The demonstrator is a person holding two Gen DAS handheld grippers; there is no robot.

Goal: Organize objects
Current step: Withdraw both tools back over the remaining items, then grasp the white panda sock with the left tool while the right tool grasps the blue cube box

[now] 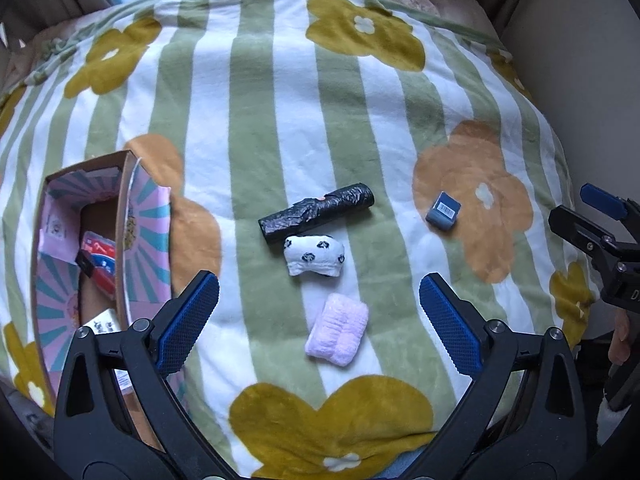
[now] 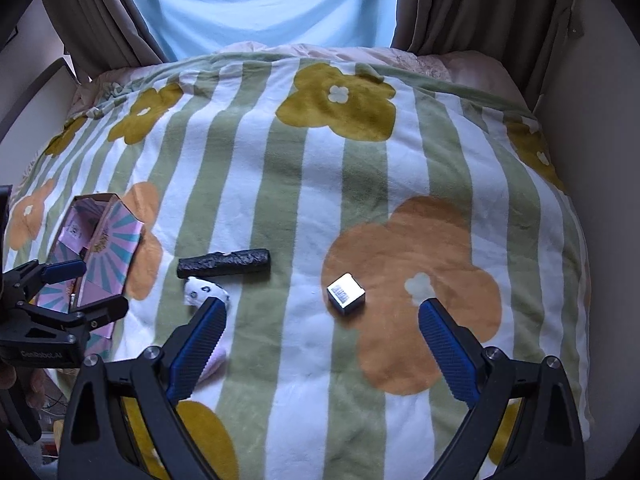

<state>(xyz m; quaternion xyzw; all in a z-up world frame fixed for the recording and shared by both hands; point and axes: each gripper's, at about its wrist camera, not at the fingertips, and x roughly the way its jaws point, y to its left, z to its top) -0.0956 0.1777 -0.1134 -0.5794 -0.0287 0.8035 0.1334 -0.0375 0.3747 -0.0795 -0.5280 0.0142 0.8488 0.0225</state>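
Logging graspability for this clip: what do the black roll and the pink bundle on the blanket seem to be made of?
Black roll: looks like thin plastic film, probably bin bags; it is glossy and crinkled.
Pink bundle: looks like soft fleecy fabric, matte and fuzzy with ribbed folds; possibly a small folded towel or sock, hard to say which.

Fleecy cloth blanket (image 1: 280, 120); crinkled glossy plastic roll (image 1: 316, 213).

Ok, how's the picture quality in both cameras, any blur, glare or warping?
Left wrist view: strong fisheye bulge bends the blanket stripes, corners go dark, the pink folded cloth looks slightly soft. Right wrist view: same warping, cool light through the pale blue curtain, and a bright glint on the small barcoded box.
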